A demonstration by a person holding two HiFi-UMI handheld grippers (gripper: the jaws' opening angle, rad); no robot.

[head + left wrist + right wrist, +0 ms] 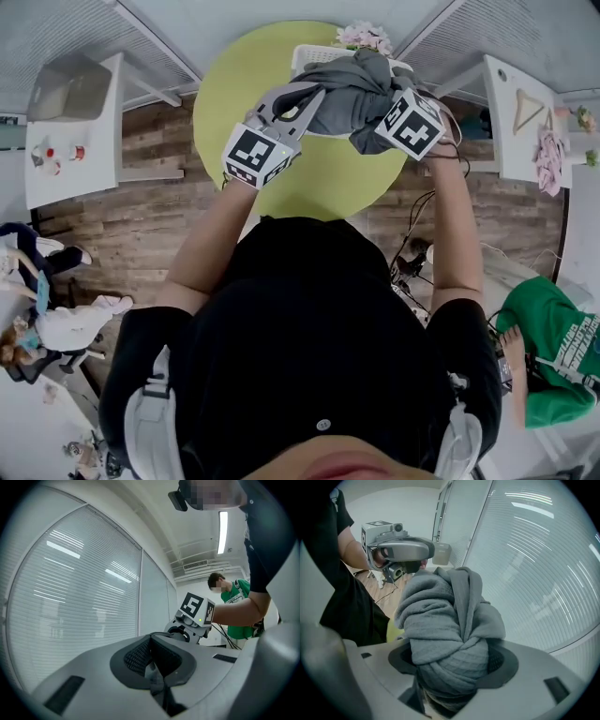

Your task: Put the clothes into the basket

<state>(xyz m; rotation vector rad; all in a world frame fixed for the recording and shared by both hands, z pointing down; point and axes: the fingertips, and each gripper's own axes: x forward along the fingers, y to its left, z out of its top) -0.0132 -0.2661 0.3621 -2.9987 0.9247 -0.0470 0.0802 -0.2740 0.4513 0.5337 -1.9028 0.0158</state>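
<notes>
R gripper (382,108), tilted down, clamps grey garment (352,82) by basket (314,54); level L gripper (307,101) seemingly pinched empty.

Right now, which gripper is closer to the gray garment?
Right. The right gripper has its fingers clamped on the bunched gray garment. The left gripper sits just to the garment's left in the head view, holding none of it.

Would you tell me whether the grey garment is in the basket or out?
Out: the grey garment is bunched in the right tongs, over the basket.
</notes>
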